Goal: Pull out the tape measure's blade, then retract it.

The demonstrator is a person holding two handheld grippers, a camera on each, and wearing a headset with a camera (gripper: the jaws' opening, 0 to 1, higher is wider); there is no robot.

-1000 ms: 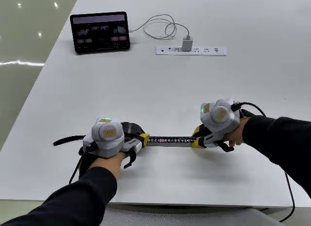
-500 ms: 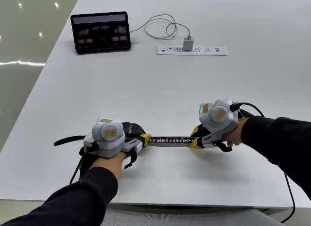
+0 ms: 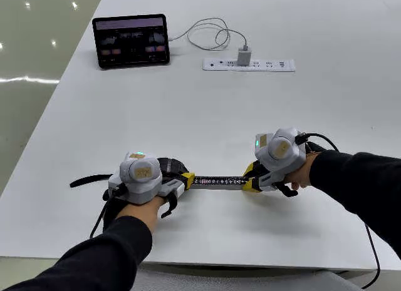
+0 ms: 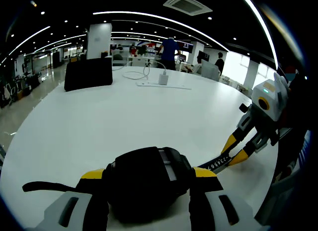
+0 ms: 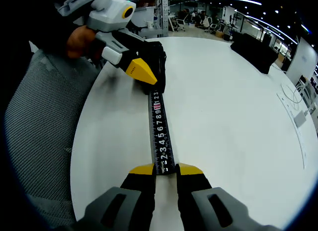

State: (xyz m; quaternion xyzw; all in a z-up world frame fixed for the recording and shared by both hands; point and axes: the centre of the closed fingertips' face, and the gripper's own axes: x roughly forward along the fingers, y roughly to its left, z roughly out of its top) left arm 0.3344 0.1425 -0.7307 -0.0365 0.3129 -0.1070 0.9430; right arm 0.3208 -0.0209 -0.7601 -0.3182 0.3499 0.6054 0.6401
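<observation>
Two hand-held grippers are being used on the desk (image 3: 207, 109): the tape measure (image 3: 170, 166) is being clamped around its black body by the left hand-held gripper (image 4: 149, 174) near the front edge, while the blade (image 5: 159, 136) is being pinched at its end by the closed right hand-held gripper (image 5: 165, 169). Only a short stretch of blade is being held out, low along the desk, so the pull-out is probably being worked, though feeding back can't be ruled out tbh. Next, the body is needing to be pinned and the blade guided straight
</observation>
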